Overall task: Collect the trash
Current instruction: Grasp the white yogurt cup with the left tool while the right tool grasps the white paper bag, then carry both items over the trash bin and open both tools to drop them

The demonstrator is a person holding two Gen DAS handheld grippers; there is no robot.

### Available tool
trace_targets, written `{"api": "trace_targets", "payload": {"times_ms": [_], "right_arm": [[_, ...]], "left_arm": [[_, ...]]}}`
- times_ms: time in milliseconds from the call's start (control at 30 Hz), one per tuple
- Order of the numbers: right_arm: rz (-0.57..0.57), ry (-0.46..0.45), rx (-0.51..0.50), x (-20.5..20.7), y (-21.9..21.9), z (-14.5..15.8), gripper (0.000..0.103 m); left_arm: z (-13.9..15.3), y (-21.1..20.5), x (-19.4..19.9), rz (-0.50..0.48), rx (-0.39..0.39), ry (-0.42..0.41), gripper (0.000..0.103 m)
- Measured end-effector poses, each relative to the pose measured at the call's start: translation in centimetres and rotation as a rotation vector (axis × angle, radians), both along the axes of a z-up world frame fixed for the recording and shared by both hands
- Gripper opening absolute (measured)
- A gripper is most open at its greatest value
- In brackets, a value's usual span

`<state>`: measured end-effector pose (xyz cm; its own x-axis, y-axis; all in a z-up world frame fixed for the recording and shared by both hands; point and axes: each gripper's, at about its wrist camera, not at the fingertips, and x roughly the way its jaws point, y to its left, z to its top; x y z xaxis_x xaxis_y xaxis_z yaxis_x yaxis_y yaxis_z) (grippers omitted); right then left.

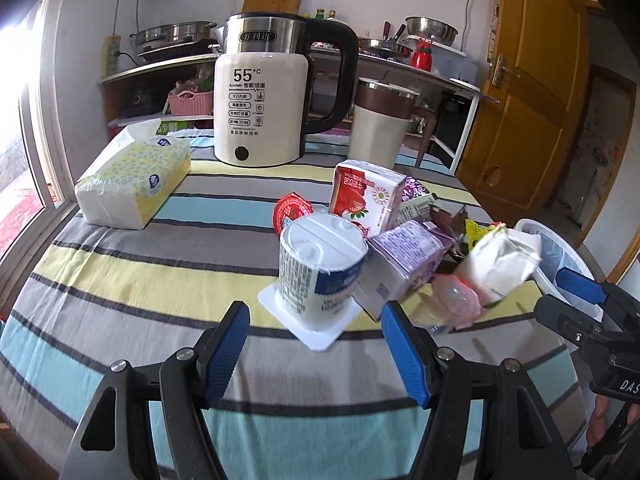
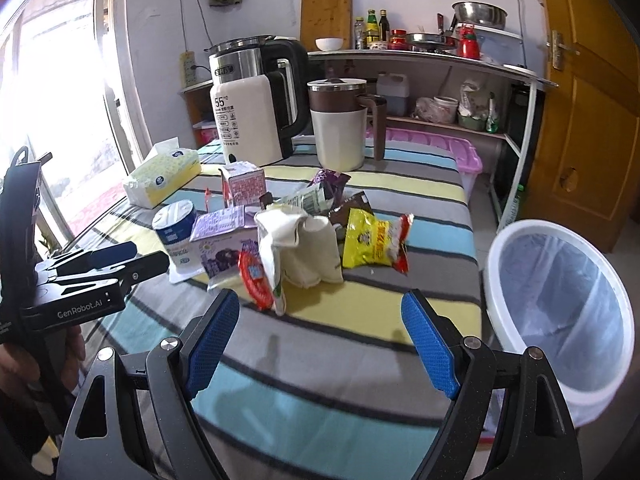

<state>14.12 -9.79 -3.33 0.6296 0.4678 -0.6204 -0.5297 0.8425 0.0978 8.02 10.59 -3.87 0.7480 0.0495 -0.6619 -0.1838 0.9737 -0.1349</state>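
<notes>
A pile of trash lies on the striped tablecloth [image 1: 120,272]: an upturned yogurt cup [image 1: 320,268] [image 2: 176,228], a purple carton [image 1: 404,256] [image 2: 224,236], a strawberry carton [image 1: 368,196] [image 2: 244,184], a red lid [image 2: 256,276], a crumpled white bag [image 1: 500,264] [image 2: 296,248] and a yellow snack bag [image 2: 372,240]. My left gripper [image 1: 316,344] [image 2: 140,258] is open, just short of the yogurt cup. The right gripper [image 2: 322,332] [image 1: 560,296] is open and holds nothing, in front of the white bag. A white lined bin [image 2: 500,248] [image 1: 560,256] stands off the table's right edge.
At the back of the table stand a white electric kettle [image 1: 260,112], a brown-and-cream lidded mug [image 1: 380,124] and a tissue pack [image 1: 136,180]. Behind are a shelf with pots [image 2: 440,52], a pink box [image 2: 440,144] and a yellow door [image 2: 592,120]. A window runs along the left.
</notes>
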Motion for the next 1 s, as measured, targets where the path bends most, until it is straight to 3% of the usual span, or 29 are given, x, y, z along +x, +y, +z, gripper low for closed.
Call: {"api": "trace_targets", "payload": {"times_ms": [333,400,467,500,567,1000], "right_arm": [[0.050,-0.007,-0.007,2.7,2.2,0.1,0.084],[0.055,0.006,-0.002,3.1,2.3,0.0,0.083],[0.065,0.020,0.005,3.3,2.4,-0.2,0.073],[0.066,0.025,0.003,3.4,2.4,-0.2,0.063],[0.075,0.035,0.010,3.4,2.4,-0.4,0.054],[0.050,0.026,0.067,1.8,0.7,0.9,0.050]], "left_arm": [[-0.4,0.2,2.3,-0.022,0.002,0.000,0.068],[-0.4,0.3,2.6,-0.024,-0.001,-0.004,0.061],[-0.5,0.4,2.7,-0.025,-0.010,-0.002,0.051],[-0.5,0.4,2.8,-0.022,-0.012,-0.003,0.051],[-0.5,0.5,2.8,-0.018,-0.015,-0.008,0.051],[1.5,0.5,0.3,0.018,0.002,-0.058,0.051]]}}
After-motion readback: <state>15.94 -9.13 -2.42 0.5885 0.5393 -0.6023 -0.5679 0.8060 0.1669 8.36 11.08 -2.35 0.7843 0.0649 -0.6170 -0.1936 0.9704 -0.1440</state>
